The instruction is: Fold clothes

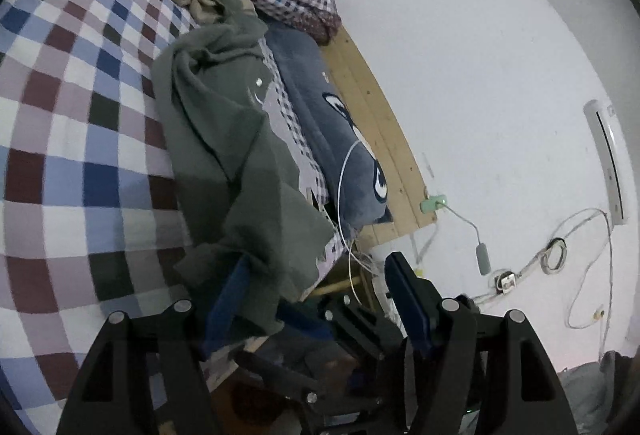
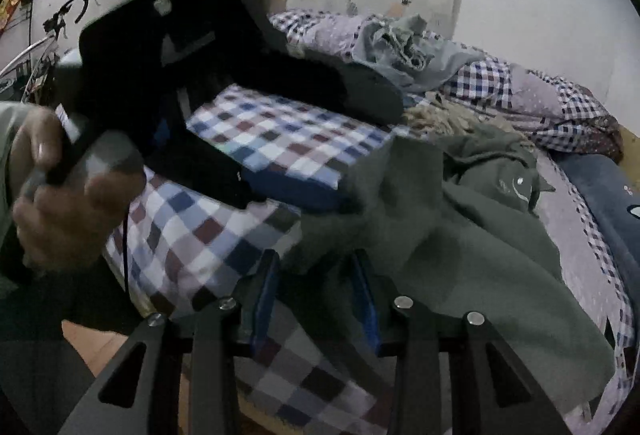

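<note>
Green shirt [image 1: 224,139] on the checked bed [image 1: 72,139], both claws at its hem.

Left gripper [image 1: 320,275] gapes wide, cloth draped over one finger; right gripper [image 2: 316,275] sits open around a fold.

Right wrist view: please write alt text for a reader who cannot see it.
The right gripper has dark green clothing between its open blue fingers, over a checked bedsheet. A hand holds the left gripper beside it.
</note>
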`<state>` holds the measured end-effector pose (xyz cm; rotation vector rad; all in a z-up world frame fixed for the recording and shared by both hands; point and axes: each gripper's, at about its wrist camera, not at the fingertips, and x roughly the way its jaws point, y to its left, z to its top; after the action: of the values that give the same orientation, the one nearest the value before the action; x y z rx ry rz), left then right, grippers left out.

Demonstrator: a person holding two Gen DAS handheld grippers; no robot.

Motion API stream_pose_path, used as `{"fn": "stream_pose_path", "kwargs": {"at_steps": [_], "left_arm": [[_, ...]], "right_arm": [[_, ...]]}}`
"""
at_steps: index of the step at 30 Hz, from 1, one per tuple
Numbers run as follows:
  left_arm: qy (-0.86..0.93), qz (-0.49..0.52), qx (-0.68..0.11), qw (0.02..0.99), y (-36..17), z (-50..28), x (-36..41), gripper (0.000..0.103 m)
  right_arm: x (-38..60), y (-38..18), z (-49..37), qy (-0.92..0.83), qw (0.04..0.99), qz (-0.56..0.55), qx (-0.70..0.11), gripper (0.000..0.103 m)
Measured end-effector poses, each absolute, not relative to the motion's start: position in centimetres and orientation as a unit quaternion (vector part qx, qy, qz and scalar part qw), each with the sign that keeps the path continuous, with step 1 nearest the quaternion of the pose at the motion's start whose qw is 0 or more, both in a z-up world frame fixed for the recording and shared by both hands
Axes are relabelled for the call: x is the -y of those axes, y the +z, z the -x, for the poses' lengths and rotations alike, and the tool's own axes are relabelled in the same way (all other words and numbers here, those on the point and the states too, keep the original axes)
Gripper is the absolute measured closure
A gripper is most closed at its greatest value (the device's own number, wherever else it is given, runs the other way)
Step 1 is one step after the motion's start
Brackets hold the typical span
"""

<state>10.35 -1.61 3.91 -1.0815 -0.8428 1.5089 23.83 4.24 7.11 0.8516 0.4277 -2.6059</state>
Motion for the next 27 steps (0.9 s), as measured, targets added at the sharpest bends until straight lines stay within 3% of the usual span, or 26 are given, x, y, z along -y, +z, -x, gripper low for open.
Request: {"fn": "stream_pose_path", "kwargs": {"at_steps": [3, 6, 9, 14, 22, 27], "left_arm": [[0.608, 0.448, 0.353, 0.552, 4.3, -10.7, 1.0, 0.029], [0.617, 0.425, 0.362, 0.555, 5.3, -10.5, 1.8, 0.028], [0.64, 0.405, 0.393, 0.522, 5.4, -9.7, 3.9, 0.022], [0.676, 0.411, 0.402, 0.46, 4.6, -8.8, 5.6, 0.022], [0.683, 0.455, 0.322, 0.472, 4.0, -9.8, 2.4, 0.022], [0.69, 0.461, 0.265, 0.491, 4.7, -11.5, 0.5, 0.022]], "right_arm": [[-3.9, 6.9, -23.2, -0.929, 0.16, -0.298, -0.152, 0.065], [-5.4, 7.0, -22.0, -0.937, 0.126, -0.304, -0.119, 0.082], [-8.2, 7.6, -21.3, -0.948, 0.086, -0.299, -0.073, 0.083], [-12.7, 7.9, -20.1, -0.95, 0.036, -0.31, -0.008, 0.085], [-18.7, 11.3, -22.2, -0.964, -0.022, -0.243, 0.105, 0.085], [-20.6, 11.5, -21.9, -0.955, 0.007, -0.248, 0.161, 0.084]]}}
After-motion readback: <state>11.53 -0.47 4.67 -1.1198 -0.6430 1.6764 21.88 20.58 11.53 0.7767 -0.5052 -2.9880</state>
